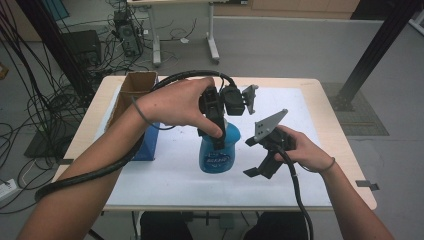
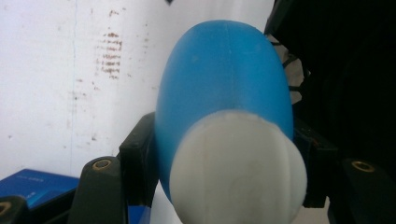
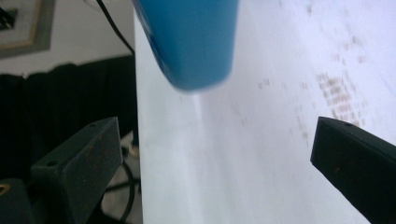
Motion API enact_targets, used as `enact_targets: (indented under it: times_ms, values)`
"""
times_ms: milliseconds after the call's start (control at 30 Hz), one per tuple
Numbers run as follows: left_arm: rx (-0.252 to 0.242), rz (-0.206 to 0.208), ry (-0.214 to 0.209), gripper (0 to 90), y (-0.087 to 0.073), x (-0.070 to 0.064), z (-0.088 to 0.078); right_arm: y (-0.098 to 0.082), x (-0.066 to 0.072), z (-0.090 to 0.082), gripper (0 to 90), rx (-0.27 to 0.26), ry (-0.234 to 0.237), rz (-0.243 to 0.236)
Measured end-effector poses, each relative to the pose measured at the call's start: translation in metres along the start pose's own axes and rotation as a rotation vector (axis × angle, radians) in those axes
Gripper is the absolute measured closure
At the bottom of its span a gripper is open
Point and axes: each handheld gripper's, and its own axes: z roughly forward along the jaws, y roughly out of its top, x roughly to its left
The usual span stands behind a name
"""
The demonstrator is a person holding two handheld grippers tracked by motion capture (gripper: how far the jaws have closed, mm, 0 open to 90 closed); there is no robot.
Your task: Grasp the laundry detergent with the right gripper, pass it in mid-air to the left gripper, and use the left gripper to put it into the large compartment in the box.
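My arms are bare, with a thin dark band round each wrist. My left gripper (image 1: 218, 131) is black and blocky, trailing a thick black ribbed cable; my right gripper (image 1: 264, 157) carries a grey three-cornered plate (brass-coloured screw heads sit in the black fingers (image 2: 100, 186))

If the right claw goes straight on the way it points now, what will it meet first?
Probably the blue bottle, which the left claw holds: it hangs ahead of the open right claw, slightly off its line. Depth is unclear.
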Motion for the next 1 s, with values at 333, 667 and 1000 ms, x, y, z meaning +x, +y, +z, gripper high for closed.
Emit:
enact_targets:
  times_ms: [333, 667, 1000]
  values:
    - [-0.007, -0.01, 0.003, 37.9, -0.003, 0.003, -0.001, -0.009, -0.009, -0.007, 3.2, 0.271, -0.024, 0.028]
    - [-0.01, -0.027, 0.004, 37.9, -0.006, 0.004, -0.004, -0.017, -0.012, -0.009, 3.8, 0.357, -0.036, 0.05]
    - [-0.021, -0.071, 0.031, 37.9, -0.006, 0.005, -0.019, -0.019, -0.011, -0.004, 3.9, 0.349, -0.035, 0.057]
